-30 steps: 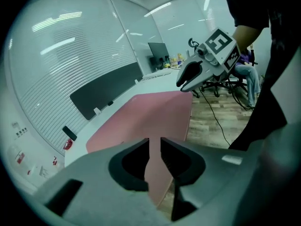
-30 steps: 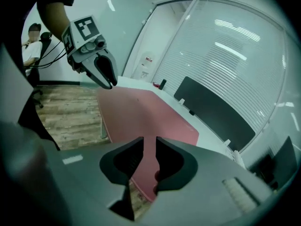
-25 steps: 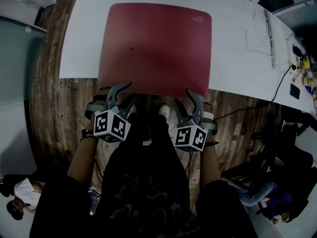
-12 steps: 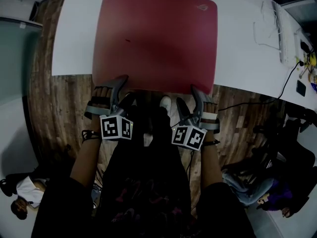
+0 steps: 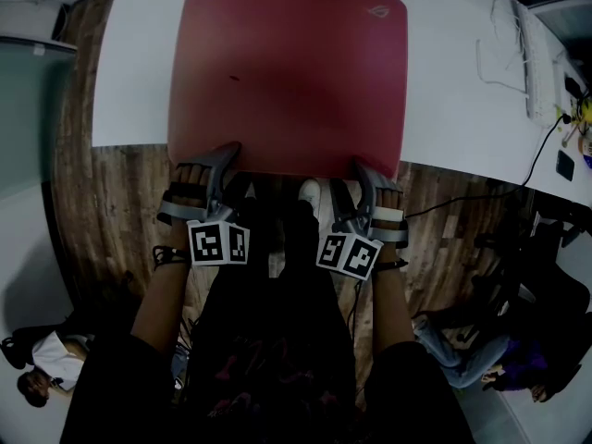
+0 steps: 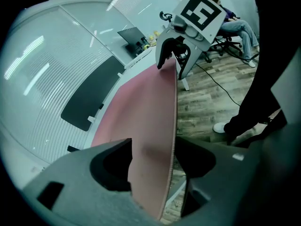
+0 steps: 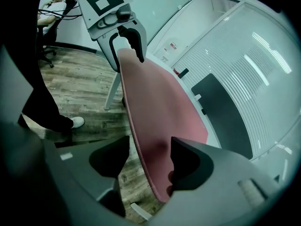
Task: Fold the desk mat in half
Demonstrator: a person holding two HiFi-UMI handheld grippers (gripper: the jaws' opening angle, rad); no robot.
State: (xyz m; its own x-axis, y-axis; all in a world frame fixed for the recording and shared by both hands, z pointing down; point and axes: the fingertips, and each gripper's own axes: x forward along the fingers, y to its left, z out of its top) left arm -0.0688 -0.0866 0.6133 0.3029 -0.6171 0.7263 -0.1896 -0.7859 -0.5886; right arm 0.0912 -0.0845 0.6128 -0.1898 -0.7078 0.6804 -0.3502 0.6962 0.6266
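The desk mat (image 5: 287,72) lay flat on the white desk (image 5: 139,81), its near edge overhanging. The left gripper (image 5: 229,166) and right gripper (image 5: 356,178) straddled that edge near its corners, jaws just narrowing but not yet pinching. Both should, I'd say, bite firmly together before lifting, so the fold runs square.

Your left gripper (image 5: 228,163) and right gripper (image 5: 359,172), jaws just closing with the mat (image 5: 287,72) between them, cover its 2 near corners from above. The table (image 5: 139,72) runs off the top edge. The items (image 5: 575,118) at its far right are too small to tell.
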